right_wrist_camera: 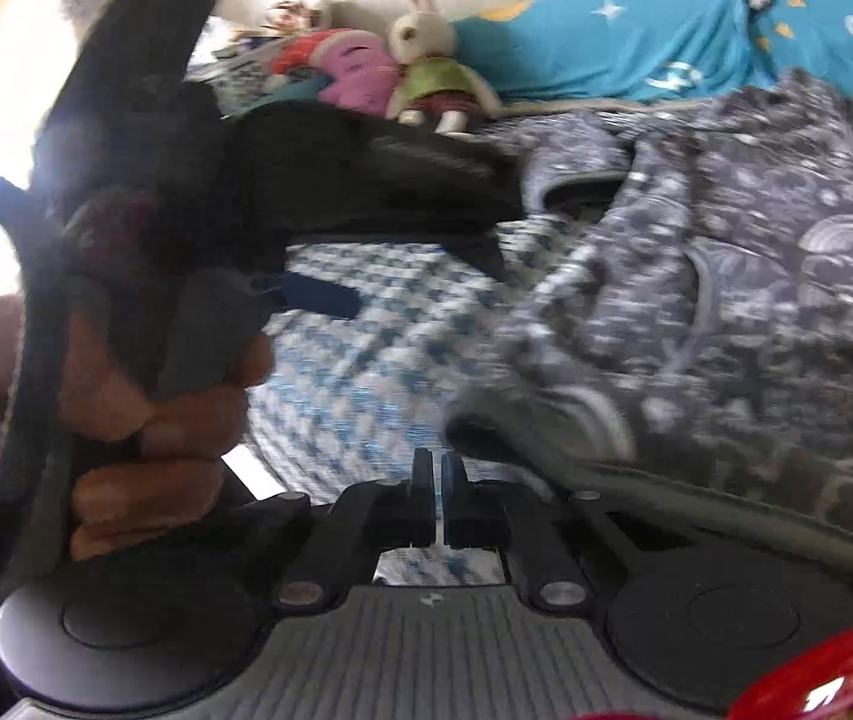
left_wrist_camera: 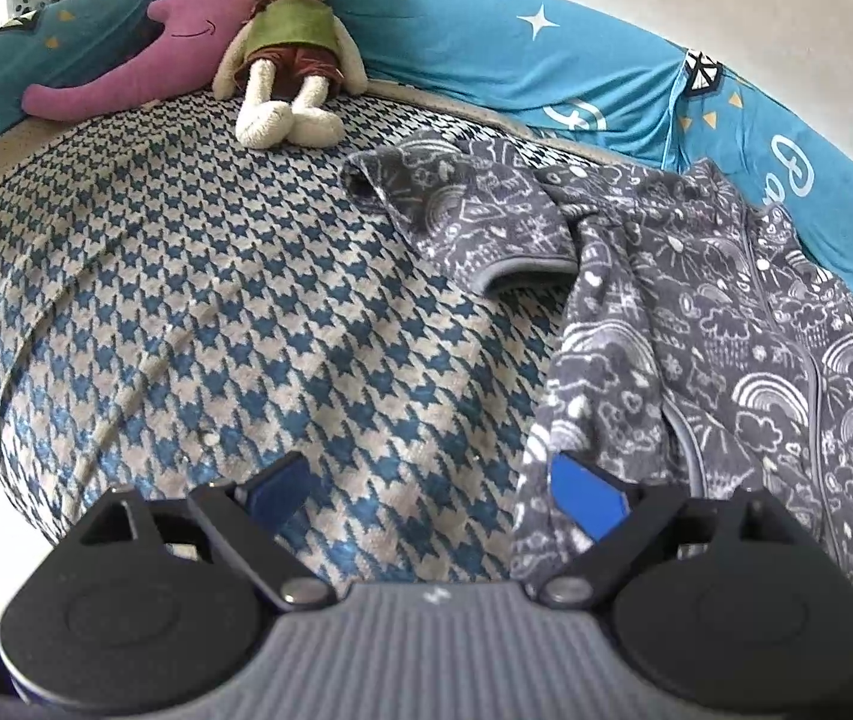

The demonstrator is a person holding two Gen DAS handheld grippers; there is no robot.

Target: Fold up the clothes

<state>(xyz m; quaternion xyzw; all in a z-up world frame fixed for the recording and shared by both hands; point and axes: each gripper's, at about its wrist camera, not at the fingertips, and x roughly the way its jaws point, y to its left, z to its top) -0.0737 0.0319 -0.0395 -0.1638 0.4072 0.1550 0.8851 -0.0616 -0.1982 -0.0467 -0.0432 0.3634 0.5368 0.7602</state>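
While the grey fleece jacket (left_wrist_camera: 726,324) lies spread over the right side of the bed, its zip running down the front and one sleeve (left_wrist_camera: 462,222) flung out toward the middle, the left gripper (left_wrist_camera: 435,492) hangs over the houndstooth bedspread (left_wrist_camera: 198,300) with its jaws spread wide. Its right blue pad (left_wrist_camera: 585,495) sits at the jacket's near edge, over the doodle-printed fabric, while the left pad is over bare bedspread; nothing is pinched between them.

From the right wrist view, the right gripper (right_wrist_camera: 437,480) has its two fingers drawn nearly together, only a thin slit of light between them. I can't see any cloth in that slit; a rolled hem of the jacket (right_wrist_camera: 696,300) lies just beside the fingertips to the right, too blurred for me to say whether it touches them. The person's left hand (right_wrist_camera: 156,396) is wrapped around the handle of the other tool, which fills the left of that view.

At the head of the bed a cream plush rabbit (left_wrist_camera: 288,42) in a green top sits upright against a purple moon-shaped cushion (left_wrist_camera: 180,30). A turquoise quilt (left_wrist_camera: 546,54) with stars is bunched along the wall behind the jacket.
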